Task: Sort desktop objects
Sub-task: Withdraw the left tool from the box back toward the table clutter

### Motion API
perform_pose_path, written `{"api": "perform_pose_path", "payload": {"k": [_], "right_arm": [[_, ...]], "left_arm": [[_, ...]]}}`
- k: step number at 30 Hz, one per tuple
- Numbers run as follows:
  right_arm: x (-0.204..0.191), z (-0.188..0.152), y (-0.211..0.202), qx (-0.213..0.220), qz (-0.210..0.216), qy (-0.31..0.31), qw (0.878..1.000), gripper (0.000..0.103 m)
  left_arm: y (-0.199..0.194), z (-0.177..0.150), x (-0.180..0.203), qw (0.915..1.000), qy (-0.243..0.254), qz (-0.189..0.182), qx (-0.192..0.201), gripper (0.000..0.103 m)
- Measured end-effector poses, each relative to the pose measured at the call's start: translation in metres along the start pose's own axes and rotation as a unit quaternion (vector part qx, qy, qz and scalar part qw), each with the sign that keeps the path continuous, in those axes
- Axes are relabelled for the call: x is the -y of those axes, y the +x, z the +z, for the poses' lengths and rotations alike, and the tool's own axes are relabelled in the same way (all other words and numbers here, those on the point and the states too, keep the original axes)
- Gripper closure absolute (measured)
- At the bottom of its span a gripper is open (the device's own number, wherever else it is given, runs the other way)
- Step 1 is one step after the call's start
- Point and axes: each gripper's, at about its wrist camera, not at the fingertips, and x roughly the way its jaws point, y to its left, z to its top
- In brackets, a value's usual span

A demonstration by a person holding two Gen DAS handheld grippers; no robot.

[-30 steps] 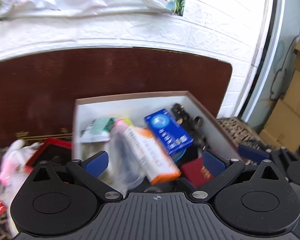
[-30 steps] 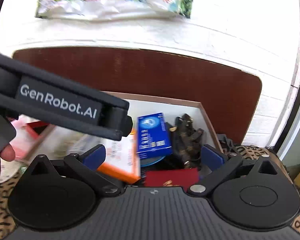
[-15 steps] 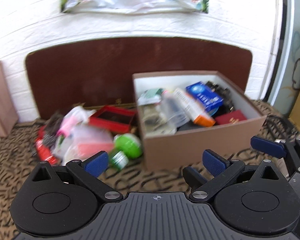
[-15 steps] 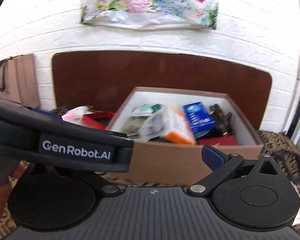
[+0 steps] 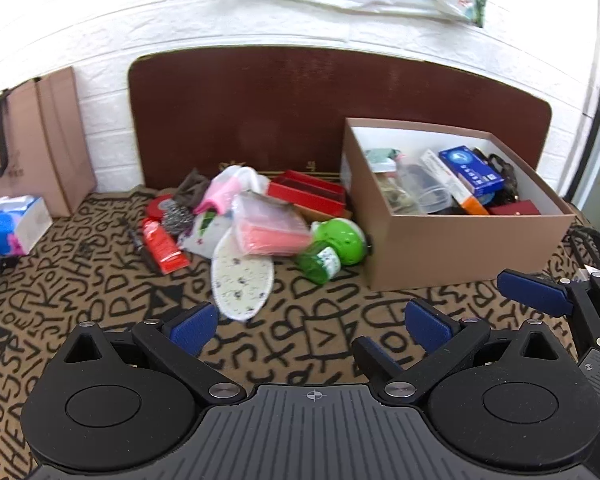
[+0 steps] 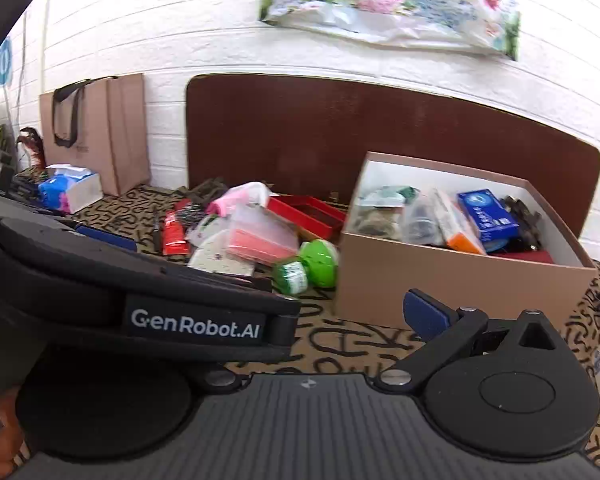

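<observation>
The left gripper point(image 5: 312, 326) and the right gripper point(image 6: 342, 316) both stand wide open, holding nothing, near the brown cardboard box point(image 5: 452, 256). The loose pile with the green round plastic container point(image 5: 342, 240) lies just left of the box; a careless grasp may scatter it.

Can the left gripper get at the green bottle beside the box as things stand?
Probably yes. The left gripper is open and empty, and the green bottle lies on its side on the patterned cloth just ahead, with bare cloth between. The brown box stands to its right, apart from that path.
</observation>
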Motion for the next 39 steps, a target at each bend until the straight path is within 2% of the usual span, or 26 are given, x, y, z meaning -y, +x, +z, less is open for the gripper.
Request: {"api": "perform_pose_path", "payload": {"k": [6,8,10,13,23,26,34,39], "right_arm": [[-0.021,-0.001,0.007,-0.009,0.017,-0.017,1.000,0.000],[-0.027,-0.002,0.009,-0.012,0.023,-0.025,0.999,0.000],[-0.033,-0.002,0.013,-0.017,0.029,-0.034,0.999,0.000],[-0.042,-0.003,0.023,-0.025,0.043,-0.040,0.998,0.000],[-0.058,-0.010,0.061,-0.053,0.044,-0.058,0.996,0.001],[-0.059,-0.013,0.074,-0.062,0.046,-0.062,0.995,0.001],[-0.067,-0.015,0.108,-0.082,0.076,-0.064,0.992,0.009],[-0.082,-0.010,0.134,-0.092,0.107,-0.072,0.987,0.021]], "left_arm": [[0.002,-0.010,-0.031,0.9997,-0.023,0.008,-0.008,0.000],[0.007,-0.014,-0.048,0.9990,-0.041,0.008,-0.018,0.000],[0.013,-0.017,-0.067,0.9971,-0.066,-0.013,-0.034,0.000],[0.020,-0.020,-0.086,0.9949,-0.091,-0.007,-0.042,0.000],[0.052,-0.022,-0.120,0.9918,-0.113,-0.006,-0.061,0.000],[0.066,-0.020,-0.126,0.9919,-0.108,-0.007,-0.066,0.004],[0.101,-0.004,-0.163,0.9877,-0.140,0.011,-0.068,0.006],[0.126,0.008,-0.190,0.9860,-0.145,0.031,-0.077,0.012]]}}
